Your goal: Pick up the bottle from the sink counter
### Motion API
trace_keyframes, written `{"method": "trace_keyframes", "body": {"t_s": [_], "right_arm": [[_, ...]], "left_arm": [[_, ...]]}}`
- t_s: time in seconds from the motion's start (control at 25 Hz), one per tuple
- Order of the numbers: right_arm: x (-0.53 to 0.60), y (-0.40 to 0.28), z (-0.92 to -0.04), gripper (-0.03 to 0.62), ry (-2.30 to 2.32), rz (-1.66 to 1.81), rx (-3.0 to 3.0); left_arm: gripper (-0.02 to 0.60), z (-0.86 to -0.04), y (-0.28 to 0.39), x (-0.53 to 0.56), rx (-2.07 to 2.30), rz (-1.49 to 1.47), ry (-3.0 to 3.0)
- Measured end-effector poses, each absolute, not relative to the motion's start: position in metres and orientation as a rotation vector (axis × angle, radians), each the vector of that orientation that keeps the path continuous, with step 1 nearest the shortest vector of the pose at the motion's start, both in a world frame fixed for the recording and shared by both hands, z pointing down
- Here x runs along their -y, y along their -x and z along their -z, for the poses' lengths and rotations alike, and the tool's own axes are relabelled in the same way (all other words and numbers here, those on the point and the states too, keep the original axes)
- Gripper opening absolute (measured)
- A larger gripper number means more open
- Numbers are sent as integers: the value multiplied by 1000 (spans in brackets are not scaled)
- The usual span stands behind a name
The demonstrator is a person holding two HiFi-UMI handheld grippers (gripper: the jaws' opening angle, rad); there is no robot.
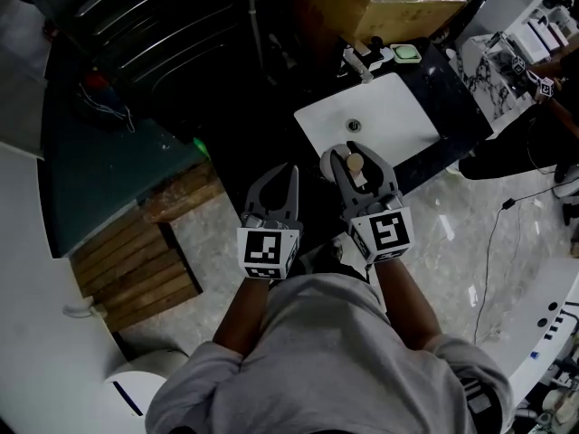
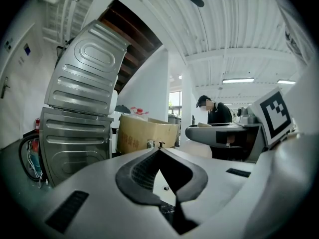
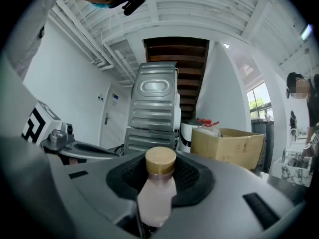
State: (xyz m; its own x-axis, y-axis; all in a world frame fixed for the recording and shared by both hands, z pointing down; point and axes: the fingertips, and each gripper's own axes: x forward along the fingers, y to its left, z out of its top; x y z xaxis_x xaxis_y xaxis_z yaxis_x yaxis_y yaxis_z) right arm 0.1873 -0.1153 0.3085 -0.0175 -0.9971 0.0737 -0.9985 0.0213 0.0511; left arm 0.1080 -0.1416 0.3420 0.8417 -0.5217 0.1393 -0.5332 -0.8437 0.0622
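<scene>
The right gripper (image 1: 355, 156) was pinching the pale pink bottle (image 3: 157, 193) with the tan cap between its jaws, and in the head view the bottle was in front of the near edge of the white sink (image 1: 389, 107). The left gripper (image 1: 291, 170) was beside it, jaw tips pressed together, with nothing between them.

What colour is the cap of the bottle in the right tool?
Tan cap on the bottle; best in right gripper view.
</scene>
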Motion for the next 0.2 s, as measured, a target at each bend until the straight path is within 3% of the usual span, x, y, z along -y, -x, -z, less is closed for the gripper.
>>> {"method": "trace_keyframes", "body": {"t_s": [0.2], "right_arm": [[115, -187, -311, 126, -2131, -24, 2185]], "left_arm": [[14, -345, -110, 140, 832, -183, -2923]]}}
